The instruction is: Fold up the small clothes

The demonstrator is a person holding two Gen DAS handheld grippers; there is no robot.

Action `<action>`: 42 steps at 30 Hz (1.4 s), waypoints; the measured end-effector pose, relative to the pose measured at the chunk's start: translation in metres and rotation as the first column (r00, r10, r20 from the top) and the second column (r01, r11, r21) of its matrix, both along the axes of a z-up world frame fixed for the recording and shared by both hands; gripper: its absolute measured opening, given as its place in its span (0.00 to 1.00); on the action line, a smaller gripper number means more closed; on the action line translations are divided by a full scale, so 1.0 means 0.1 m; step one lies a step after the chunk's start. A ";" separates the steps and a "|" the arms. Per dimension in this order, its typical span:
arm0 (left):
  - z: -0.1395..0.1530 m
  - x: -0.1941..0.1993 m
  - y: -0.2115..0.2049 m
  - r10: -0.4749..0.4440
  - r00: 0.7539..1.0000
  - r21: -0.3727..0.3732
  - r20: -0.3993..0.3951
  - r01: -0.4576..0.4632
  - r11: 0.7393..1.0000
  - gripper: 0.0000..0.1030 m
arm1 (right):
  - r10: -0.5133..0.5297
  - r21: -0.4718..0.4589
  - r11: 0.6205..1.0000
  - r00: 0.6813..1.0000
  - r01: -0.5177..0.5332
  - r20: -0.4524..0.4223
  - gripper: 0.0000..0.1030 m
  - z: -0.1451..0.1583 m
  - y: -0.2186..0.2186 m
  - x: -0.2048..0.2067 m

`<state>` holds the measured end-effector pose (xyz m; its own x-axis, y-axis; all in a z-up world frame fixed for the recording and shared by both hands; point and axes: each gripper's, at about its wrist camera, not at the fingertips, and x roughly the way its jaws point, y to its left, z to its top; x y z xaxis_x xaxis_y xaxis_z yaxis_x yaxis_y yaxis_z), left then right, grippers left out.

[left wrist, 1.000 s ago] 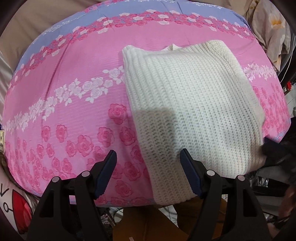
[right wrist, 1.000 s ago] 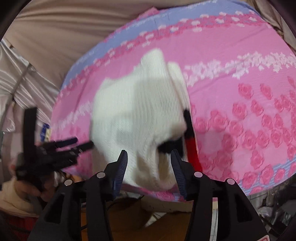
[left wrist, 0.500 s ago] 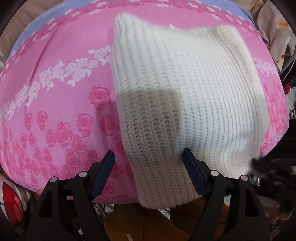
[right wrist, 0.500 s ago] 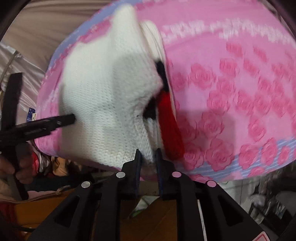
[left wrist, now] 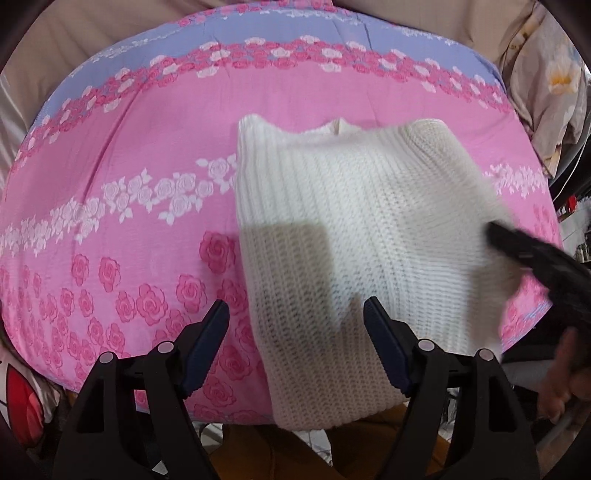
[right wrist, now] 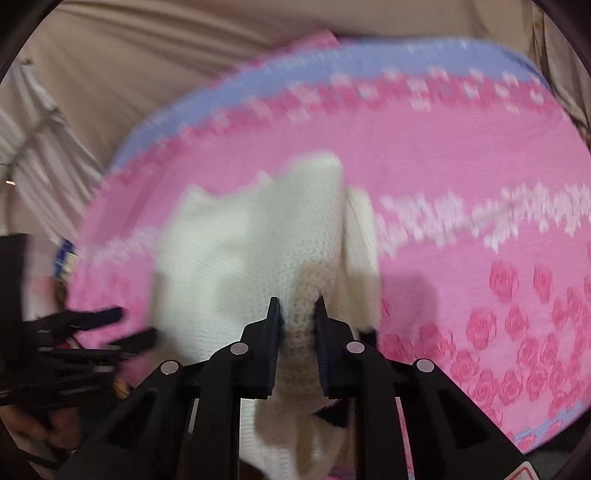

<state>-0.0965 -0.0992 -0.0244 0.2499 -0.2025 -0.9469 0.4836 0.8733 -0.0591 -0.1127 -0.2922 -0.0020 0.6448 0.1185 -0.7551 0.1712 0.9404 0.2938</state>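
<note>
A white knitted sweater lies folded on a pink rose-print bedspread, its near end hanging over the front edge. My left gripper is open and empty, its jaws wide apart above the sweater's near left part. My right gripper is shut on the sweater at its right near edge and lifts that edge off the bed. The right gripper also shows in the left wrist view at the sweater's right side. The right wrist view is motion-blurred.
The bedspread has a lilac band along its far edge. Beige bedding lies behind it and a floral cloth at the far right. A red and white item sits at the lower left. The left gripper shows at left.
My right gripper has closed on the sweater's right edge and lifted it. My left gripper pulled back a little from the sweater and stayed open.
</note>
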 end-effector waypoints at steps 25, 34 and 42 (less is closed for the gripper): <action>-0.23 0.02 0.11 0.064 0.996 -0.083 -0.069 -0.070 0.994 0.78 | -0.044 0.003 0.999 0.990 0.045 -0.133 0.62 -0.26 -0.08 -0.23; -0.60 0.18 0.42 0.189 0.950 -0.217 -0.250 -0.245 0.945 0.86 | -0.086 0.217 0.966 0.964 0.143 -0.252 0.68 -0.88 -0.36 -0.28; -0.77 0.29 0.23 0.185 0.930 -0.270 -0.318 -0.275 0.923 0.91 | -0.058 0.288 0.947 0.960 0.140 -0.276 0.73 -1.11 -0.30 -0.01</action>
<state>-0.0672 -0.0764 -0.1011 0.0580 -0.4613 -0.8854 0.1950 0.8750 -0.4431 -0.1139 -0.3227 -0.1130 0.4508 0.3125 -0.8361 0.3678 0.7885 0.4930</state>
